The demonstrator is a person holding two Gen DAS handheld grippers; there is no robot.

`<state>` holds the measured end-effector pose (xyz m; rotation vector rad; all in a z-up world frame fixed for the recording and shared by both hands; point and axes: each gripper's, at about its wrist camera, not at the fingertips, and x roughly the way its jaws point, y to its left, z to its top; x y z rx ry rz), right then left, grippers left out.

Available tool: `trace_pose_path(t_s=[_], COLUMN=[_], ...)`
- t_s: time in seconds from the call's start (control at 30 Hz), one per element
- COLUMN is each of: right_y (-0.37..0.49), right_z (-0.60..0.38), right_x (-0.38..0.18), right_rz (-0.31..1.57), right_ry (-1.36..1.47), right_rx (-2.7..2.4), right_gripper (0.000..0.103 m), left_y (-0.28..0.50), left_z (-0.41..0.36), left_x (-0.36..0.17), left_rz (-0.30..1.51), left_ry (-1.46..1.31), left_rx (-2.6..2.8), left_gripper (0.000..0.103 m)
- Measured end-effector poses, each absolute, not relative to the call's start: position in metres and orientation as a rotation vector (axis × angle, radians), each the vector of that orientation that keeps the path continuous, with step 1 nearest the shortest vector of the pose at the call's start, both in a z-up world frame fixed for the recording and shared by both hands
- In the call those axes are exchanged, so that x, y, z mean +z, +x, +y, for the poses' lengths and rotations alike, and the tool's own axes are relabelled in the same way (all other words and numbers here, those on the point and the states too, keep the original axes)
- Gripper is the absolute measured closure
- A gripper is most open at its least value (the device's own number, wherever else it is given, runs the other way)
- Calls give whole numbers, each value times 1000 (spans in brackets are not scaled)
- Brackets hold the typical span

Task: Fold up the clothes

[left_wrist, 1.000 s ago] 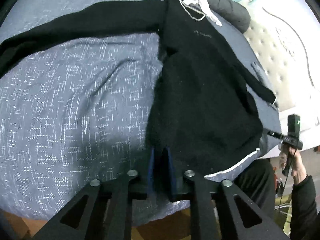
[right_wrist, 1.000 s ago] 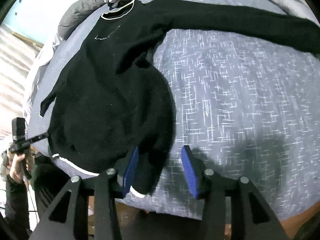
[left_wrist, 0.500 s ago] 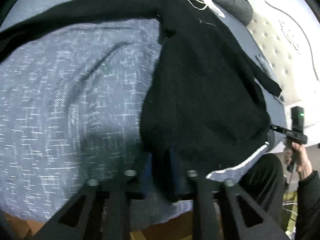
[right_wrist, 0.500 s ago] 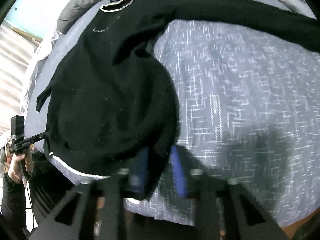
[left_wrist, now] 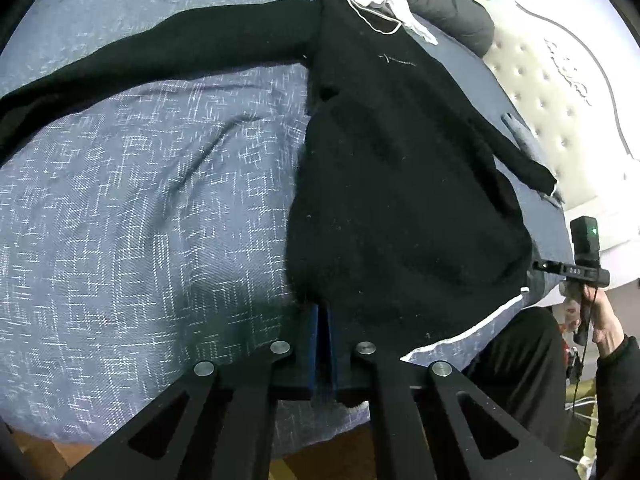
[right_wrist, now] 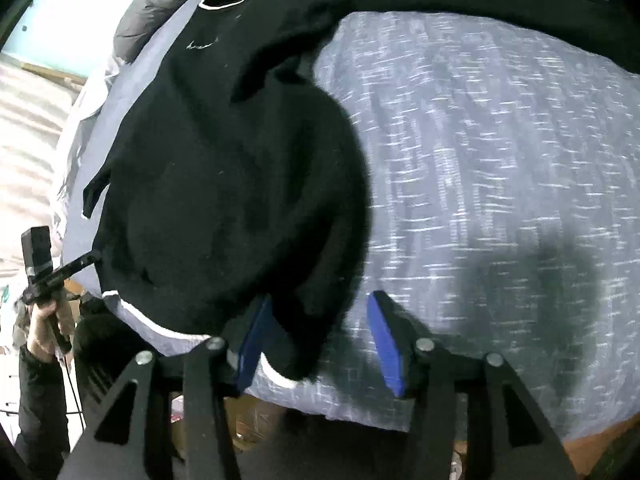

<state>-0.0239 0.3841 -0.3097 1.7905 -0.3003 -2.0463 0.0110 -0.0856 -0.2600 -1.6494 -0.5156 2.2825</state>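
Blue-grey flecked bed cover (left_wrist: 140,200) spread wide beneath. Black sweater (left_wrist: 400,184) lying on it, one sleeve (left_wrist: 168,52) stretched out sideways, white-trimmed hem at the near edge. Left gripper (left_wrist: 325,320) clamped tight on the hem. Right gripper (right_wrist: 320,336) opening, pads clear of the hem corner hanging between.

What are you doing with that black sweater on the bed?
A person is folding the black sweater on the blue bedspread using two hand-held grippers. The left gripper is shut on the sweater's bottom edge. The right gripper has its jaws opening, with a corner of the sweater hanging loose between them. One long sleeve lies stretched out sideways across the bed, so the fold is barely started.
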Motion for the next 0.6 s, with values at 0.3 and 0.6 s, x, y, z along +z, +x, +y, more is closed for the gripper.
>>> trace_pose_path(t_s=[0.3, 0.6], right_y=[-19, -2], right_z=[372, 399], right_x=[-301, -264], right_rz=[-200, -129], right_ry=[1734, 1712], right_rx=[-2100, -2125], right_gripper=[98, 98], left_y=[11, 19], left_z=[-91, -95], left_x=[-251, -230], left_rz=[-503, -424], left_ry=[-1631, -1610], left_rx=[2293, 2311], left_gripper=[99, 100])
